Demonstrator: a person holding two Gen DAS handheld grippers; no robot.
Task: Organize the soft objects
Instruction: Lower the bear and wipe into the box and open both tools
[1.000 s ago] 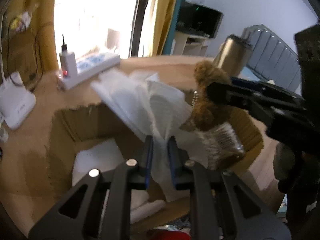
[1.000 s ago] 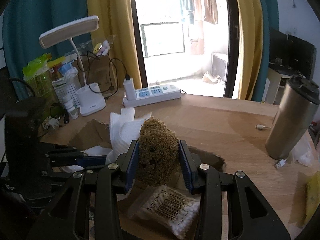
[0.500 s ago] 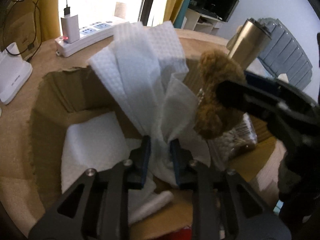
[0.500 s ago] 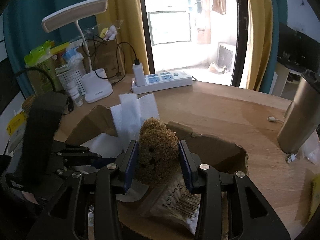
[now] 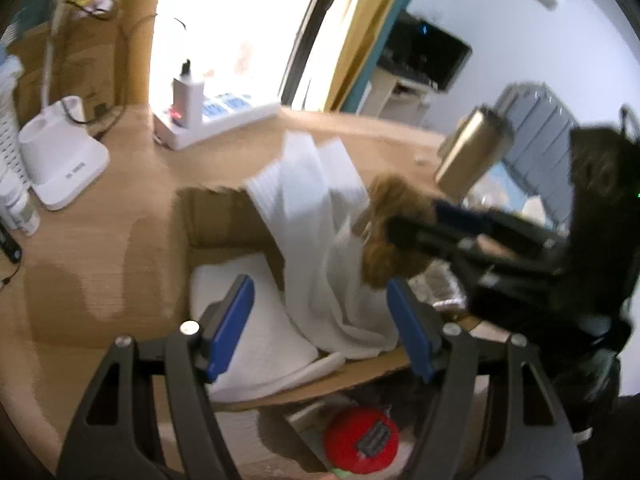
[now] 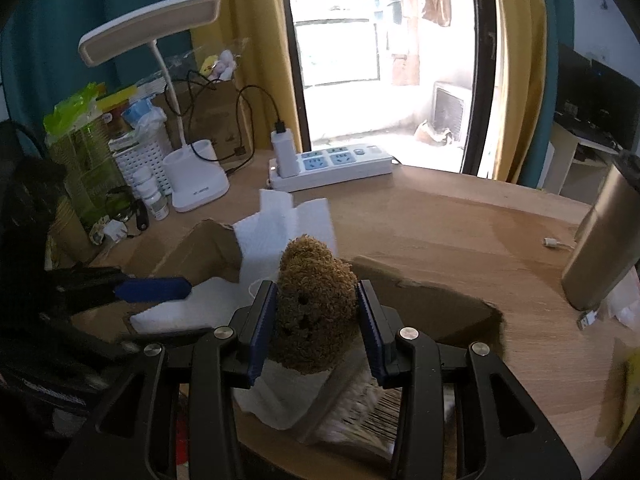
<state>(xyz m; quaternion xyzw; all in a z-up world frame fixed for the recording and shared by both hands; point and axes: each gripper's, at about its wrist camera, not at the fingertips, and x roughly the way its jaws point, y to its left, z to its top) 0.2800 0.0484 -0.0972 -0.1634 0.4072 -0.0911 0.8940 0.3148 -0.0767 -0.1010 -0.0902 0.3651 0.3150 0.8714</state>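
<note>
White cloth (image 5: 316, 240) stands crumpled in the cardboard box (image 5: 212, 216) at the centre of the left wrist view, its long axis running up toward the upper middle of the frame. The left gripper (image 5: 320, 320) has just been opening; its blue pads stand wide on either side, clear of the cloth. In the right wrist view the right gripper (image 6: 316, 320) clamps the brown plush toy (image 6: 316, 304) at lower centre, just above the box, so this hand seems nearer to placing it.

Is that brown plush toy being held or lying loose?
Held: the right hand-held gripper pinches the plush toy on both sides.
</note>
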